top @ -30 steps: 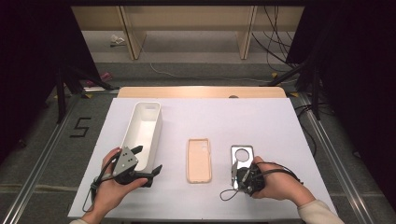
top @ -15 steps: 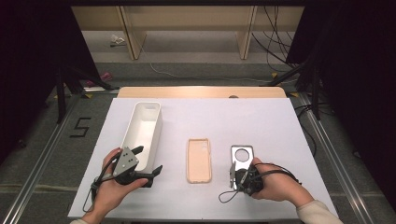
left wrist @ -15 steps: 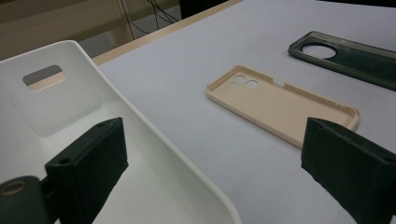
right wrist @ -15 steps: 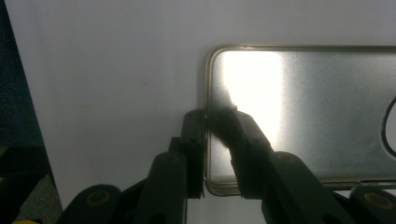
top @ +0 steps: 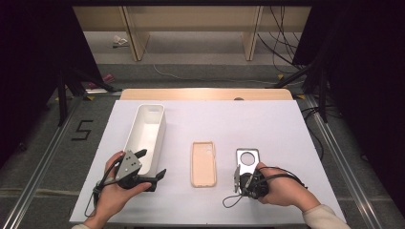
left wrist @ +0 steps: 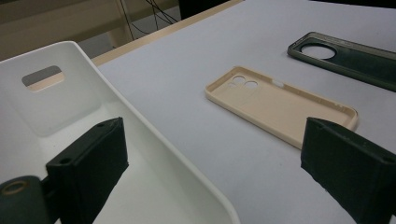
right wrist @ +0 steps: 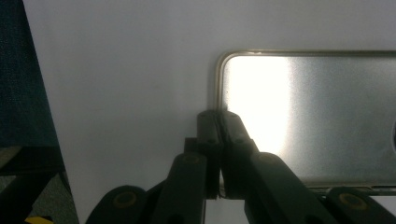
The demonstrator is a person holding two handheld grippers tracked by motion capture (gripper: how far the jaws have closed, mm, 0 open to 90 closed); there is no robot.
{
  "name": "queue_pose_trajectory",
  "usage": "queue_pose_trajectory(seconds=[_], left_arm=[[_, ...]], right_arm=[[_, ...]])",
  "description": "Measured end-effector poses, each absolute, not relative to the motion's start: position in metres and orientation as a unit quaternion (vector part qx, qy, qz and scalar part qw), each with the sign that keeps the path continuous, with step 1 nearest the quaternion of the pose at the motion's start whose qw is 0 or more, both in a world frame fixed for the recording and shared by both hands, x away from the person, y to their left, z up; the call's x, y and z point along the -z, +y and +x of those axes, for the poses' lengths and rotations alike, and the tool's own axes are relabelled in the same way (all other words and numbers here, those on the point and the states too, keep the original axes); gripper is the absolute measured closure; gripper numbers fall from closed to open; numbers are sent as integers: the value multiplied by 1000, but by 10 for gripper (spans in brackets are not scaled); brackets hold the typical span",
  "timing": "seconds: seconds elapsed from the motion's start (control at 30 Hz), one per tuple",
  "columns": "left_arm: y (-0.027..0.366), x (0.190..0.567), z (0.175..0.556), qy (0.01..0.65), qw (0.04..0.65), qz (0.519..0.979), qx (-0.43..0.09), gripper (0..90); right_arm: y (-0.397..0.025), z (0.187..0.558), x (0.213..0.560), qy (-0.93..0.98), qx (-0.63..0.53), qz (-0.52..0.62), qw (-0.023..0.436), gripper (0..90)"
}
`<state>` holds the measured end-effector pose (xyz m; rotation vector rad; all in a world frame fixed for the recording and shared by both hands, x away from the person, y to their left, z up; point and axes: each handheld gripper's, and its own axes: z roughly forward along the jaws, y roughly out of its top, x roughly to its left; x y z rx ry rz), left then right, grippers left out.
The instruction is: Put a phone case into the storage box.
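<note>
I clamp my right gripper (right wrist: 218, 122) on the dark case's (top: 247, 161) near edge to lift it, while my left gripper (top: 149, 164) waits spread wide, straddling the bin's (top: 145, 131) wall.

A beige phone case (top: 204, 163) lies mid-table; a white bin (top: 145, 136) stands left of it, lengthwise near to far.

I count two phone cases on the table (top: 286, 124): one beige case (top: 203, 163) and one dark case (top: 247, 161). I see one white bin (top: 145, 136). I have two grippers, one left gripper (top: 152, 166) and one right gripper (top: 236, 179).
</note>
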<state>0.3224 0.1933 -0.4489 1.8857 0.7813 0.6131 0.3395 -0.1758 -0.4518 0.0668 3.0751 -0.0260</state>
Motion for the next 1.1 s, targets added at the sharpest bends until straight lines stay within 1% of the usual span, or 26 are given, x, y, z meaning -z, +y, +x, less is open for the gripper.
queue_pose_trajectory(seconds=[0.77, 1.0, 1.1], left_arm=[[194, 449, 322, 319, 484, 775, -253, 71], [194, 448, 322, 319, 484, 774, -253, 71], [194, 448, 322, 320, 484, 774, -254, 72]], right_arm=[[-182, 338, 448, 999, -9, 38, 27, 889], [-187, 340, 441, 998, -31, 45, 30, 889], [-190, 341, 437, 996, -59, 53, 34, 890]])
